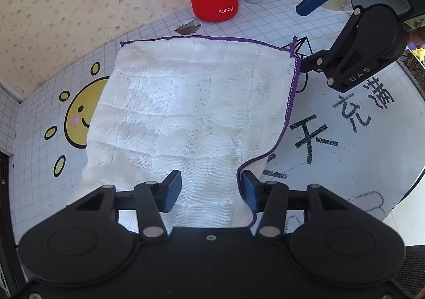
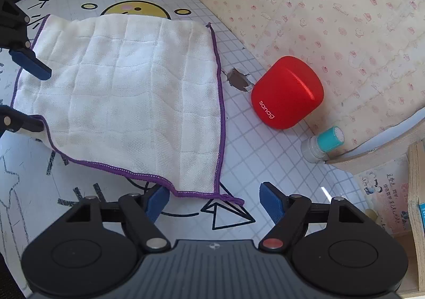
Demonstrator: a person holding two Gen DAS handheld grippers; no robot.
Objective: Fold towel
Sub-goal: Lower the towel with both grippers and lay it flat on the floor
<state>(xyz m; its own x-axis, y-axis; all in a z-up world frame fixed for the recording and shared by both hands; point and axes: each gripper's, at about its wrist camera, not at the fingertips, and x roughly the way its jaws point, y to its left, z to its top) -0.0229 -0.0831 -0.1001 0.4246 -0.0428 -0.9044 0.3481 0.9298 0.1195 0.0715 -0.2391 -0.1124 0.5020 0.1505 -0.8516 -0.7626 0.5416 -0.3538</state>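
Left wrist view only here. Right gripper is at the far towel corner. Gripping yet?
Observer: No. The right wrist view shows the right gripper open, with the towel corner and its purple loop between the fingers.
Operator: Either finger touching?
Observer: The finger on the image's left sits at the purple hem, seemingly just under it. The other finger is clear of the cloth.
Operator: My own grip from that side?
Observer: The left gripper is open too. The towel edge drapes over its lower finger.
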